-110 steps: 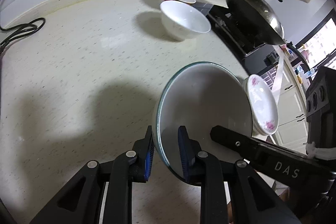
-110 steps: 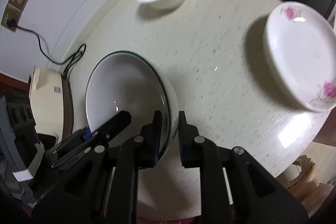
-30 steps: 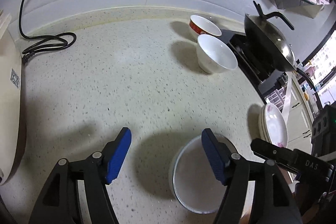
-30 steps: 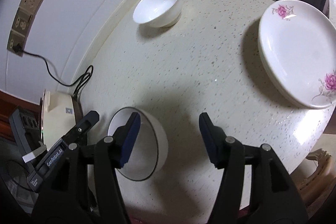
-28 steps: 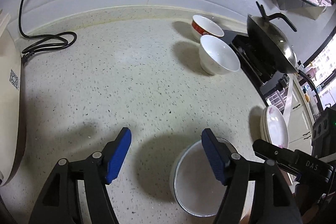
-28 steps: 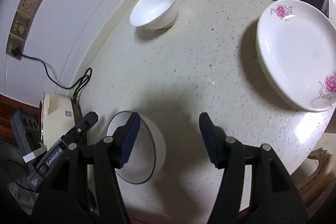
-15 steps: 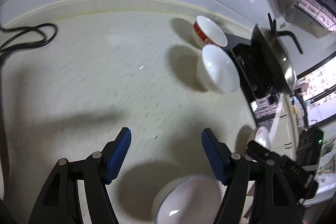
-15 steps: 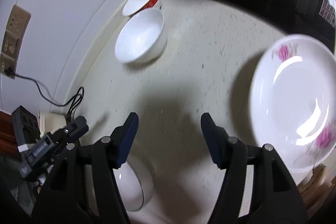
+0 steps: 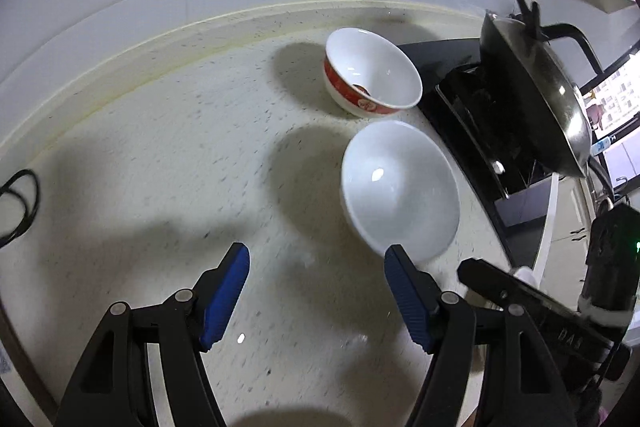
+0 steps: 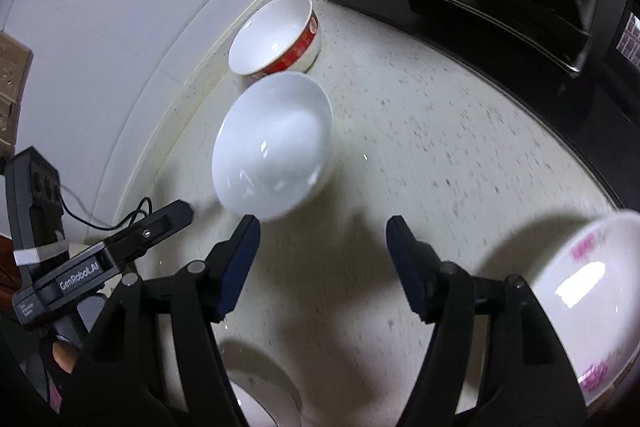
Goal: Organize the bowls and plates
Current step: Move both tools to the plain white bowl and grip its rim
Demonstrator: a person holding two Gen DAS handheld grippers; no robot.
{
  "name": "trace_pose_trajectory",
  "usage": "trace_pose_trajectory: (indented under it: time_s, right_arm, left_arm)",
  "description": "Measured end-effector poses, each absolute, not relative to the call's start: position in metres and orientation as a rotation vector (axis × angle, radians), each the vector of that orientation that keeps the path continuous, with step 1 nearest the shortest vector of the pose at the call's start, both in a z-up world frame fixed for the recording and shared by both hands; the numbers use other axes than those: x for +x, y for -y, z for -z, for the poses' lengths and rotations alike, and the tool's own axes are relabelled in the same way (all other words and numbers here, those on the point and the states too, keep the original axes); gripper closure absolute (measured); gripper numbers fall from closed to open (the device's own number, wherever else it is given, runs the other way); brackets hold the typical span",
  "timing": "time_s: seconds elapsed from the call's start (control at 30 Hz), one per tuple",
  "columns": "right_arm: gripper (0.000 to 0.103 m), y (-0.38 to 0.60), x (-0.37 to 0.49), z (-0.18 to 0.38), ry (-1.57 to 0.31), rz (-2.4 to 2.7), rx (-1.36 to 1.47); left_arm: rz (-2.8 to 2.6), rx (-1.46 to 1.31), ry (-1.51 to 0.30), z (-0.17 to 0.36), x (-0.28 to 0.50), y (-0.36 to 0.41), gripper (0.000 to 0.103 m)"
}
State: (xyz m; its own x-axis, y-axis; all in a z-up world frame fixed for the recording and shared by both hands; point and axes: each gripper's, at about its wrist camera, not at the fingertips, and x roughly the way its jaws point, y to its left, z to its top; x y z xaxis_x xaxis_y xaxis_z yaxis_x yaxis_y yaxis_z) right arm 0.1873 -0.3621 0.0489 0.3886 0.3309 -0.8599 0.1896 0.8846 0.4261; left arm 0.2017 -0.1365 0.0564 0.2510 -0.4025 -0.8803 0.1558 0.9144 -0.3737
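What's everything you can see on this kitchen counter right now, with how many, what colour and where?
Plain bowl: one, white, mid counter, just ahead of both tools.
Banded bowl: one, white with red band, behind the plain bowl near the wall.
Flowered plates: count unclear, white with pink flowers, front right edge.
Wok: one, dark, on the black stove.
Cable: one, black, far left.
Countertop: one, speckled cream.
Left tool: one, black with blue pads, open, empty.
Right tool: same, open, empty.

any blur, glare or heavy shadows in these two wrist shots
Left wrist view: the plain white bowl is smeared at its near rim, with a glare spot inside, and dark shadows cross the counter. Right wrist view: the flowered plate is badly blurred with a bright highlight; fisheye bends the counter edge in both.
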Motion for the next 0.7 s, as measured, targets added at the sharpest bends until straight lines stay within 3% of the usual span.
trace_pose_trajectory:
  time_s: [0.57, 0.7]
  right_arm:
    - [0.034, 0.362, 0.239, -0.016, -1.229, -0.089, 0.483]
    - [0.034, 0.357, 0.243, -0.008, -1.242, -0.093, 0.468]
  left_arm:
    - [0.364, -0.197, -1.310, -0.014, 0.252, 0.174, 0.033]
    - [0.367, -0.144, -1.283, -0.013, 0.253, 0.179, 0.039]
